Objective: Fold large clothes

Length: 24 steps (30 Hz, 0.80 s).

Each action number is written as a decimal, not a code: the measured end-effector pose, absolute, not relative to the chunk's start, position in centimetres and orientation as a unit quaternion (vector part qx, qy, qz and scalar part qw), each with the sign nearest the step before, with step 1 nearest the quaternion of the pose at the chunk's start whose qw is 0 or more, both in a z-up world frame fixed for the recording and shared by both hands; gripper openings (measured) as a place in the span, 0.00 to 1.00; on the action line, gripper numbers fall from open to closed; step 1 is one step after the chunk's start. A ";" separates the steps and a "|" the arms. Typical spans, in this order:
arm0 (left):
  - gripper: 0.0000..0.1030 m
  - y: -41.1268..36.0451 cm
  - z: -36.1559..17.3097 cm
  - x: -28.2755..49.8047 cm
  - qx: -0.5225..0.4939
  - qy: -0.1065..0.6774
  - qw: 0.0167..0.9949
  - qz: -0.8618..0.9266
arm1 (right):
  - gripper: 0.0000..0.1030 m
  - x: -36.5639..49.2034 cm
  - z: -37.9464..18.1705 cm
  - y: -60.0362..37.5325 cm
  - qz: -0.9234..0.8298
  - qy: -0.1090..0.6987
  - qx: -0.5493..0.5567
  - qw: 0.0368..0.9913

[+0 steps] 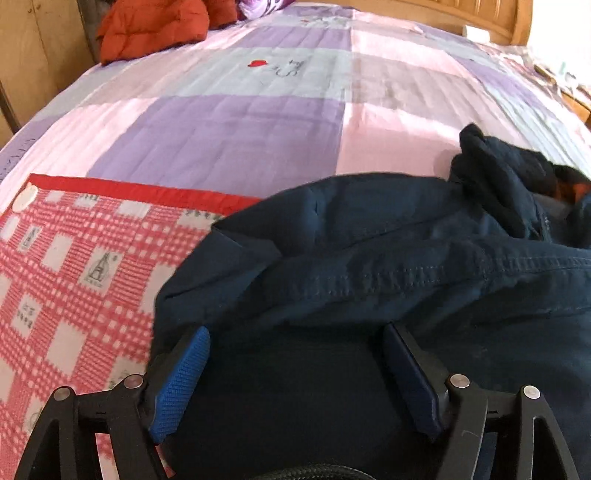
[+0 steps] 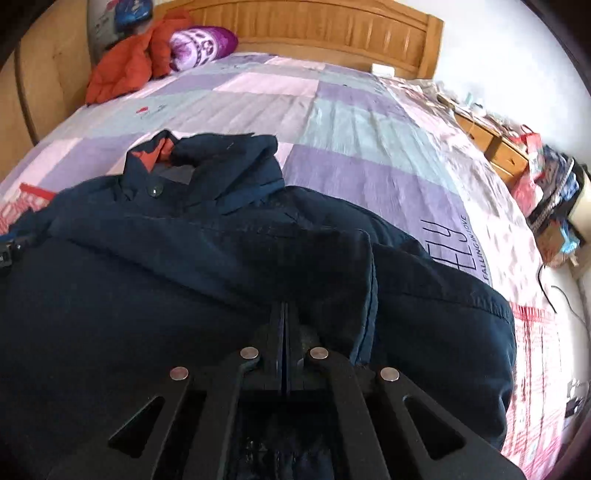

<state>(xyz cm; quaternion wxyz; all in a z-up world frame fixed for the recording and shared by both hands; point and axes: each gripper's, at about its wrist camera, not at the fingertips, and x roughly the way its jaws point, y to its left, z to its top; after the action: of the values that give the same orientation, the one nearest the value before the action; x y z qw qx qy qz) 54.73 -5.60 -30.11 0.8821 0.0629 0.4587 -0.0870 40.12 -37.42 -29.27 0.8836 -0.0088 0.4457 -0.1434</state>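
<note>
A large dark navy jacket (image 1: 406, 258) with an orange-lined collar lies spread on the bed. My left gripper (image 1: 295, 332) is open, its blue fingers (image 1: 184, 376) wide apart, resting over the jacket's left part; no fabric is between them. In the right wrist view the jacket (image 2: 147, 295) fills the foreground, collar (image 2: 207, 162) toward the headboard. My right gripper (image 2: 284, 314) is shut, with a folded edge of the jacket (image 2: 354, 295) draped over its tips, apparently pinched.
The bed has a purple, pink and grey patchwork quilt (image 1: 258, 125). A red-and-white checked blanket (image 1: 74, 266) lies to the left. An orange puffy garment (image 2: 122, 70) and a purple pillow (image 2: 203, 44) lie near the wooden headboard (image 2: 314, 26). A cluttered bedside cabinet (image 2: 498, 144) stands right.
</note>
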 end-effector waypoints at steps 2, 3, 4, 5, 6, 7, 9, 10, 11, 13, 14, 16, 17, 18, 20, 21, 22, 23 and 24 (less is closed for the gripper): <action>0.78 -7.5 -28.2 53.8 0.088 0.422 0.895 -0.110 | 0.04 40.1 -27.9 -34.6 -0.149 0.416 -0.053 0.895; 0.78 -8.8 -27.3 53.2 0.100 0.403 0.901 -0.127 | 0.05 39.9 -26.5 -32.6 -0.136 0.385 -0.079 0.909; 0.78 -10.5 -26.3 52.4 0.114 0.377 0.907 -0.145 | 0.08 40.3 -26.2 -31.3 -0.126 0.370 -0.092 0.916; 0.79 -12.7 -25.5 51.4 0.134 0.350 0.912 -0.165 | 0.27 40.9 -25.7 -30.1 -0.110 0.358 -0.099 0.922; 0.81 -14.6 -25.3 51.0 0.150 0.342 0.910 -0.182 | 0.47 42.0 -25.6 -29.2 -0.091 0.359 -0.088 0.925; 0.83 -15.7 -25.6 51.1 0.162 0.347 0.904 -0.190 | 0.86 43.5 -26.0 -28.9 -0.090 0.382 -0.066 0.917; 0.88 -17.6 -28.0 52.6 0.191 0.398 0.880 -0.175 | 0.92 45.4 -27.7 -30.0 -0.108 0.436 -0.034 0.893; 0.90 -17.4 -29.1 53.4 0.191 0.422 0.870 -0.171 | 0.92 45.6 -28.5 -31.2 -0.125 0.449 -0.028 0.884; 0.94 -16.3 -30.2 54.2 0.175 0.445 0.861 -0.173 | 0.92 45.3 -29.2 -32.6 -0.138 0.458 -0.019 0.878; 1.00 -13.6 -30.5 54.8 0.151 0.445 0.869 -0.154 | 0.92 42.9 -29.9 -37.4 -0.165 0.453 0.016 0.876; 1.00 -12.1 -30.5 54.8 0.144 0.444 0.873 -0.144 | 0.92 41.8 -30.0 -38.8 -0.191 0.452 0.004 0.871; 1.00 -9.0 -30.8 54.9 0.119 0.451 0.875 -0.130 | 0.92 38.4 -29.9 -44.2 -0.209 0.446 0.071 0.867; 1.00 -8.2 -30.7 54.7 0.111 0.454 0.875 -0.126 | 0.92 37.5 -29.5 -45.1 -0.204 0.441 0.089 0.869; 0.99 -7.7 -30.5 54.3 0.106 0.452 0.878 -0.120 | 0.92 36.5 -28.6 -44.9 -0.225 0.435 0.053 0.870; 0.98 -8.0 -29.2 52.5 0.093 0.426 0.892 -0.120 | 0.90 35.9 -27.2 -42.6 -0.229 0.409 0.003 0.883; 0.98 -8.7 -28.7 51.3 0.081 0.415 0.896 -0.138 | 0.90 35.6 -26.5 -40.7 -0.210 0.391 -0.010 0.896; 0.98 -9.8 -28.1 49.7 0.076 0.398 0.900 -0.163 | 0.91 35.2 -26.0 -38.1 -0.171 0.373 -0.016 0.912; 0.98 -11.3 -27.7 47.9 0.085 0.383 0.900 -0.191 | 0.91 35.2 -25.9 -35.5 -0.136 0.366 -0.028 0.920; 0.98 -12.4 -27.7 46.7 0.098 0.375 0.897 -0.214 | 0.91 35.1 -26.2 -32.8 -0.102 0.366 -0.049 0.924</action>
<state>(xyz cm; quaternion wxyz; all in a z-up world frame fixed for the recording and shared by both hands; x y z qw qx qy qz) 46.67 -12.42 -27.71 0.8967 0.0978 0.3748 -0.2142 35.12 -32.83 -26.15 0.9237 -0.0487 0.3663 -0.1015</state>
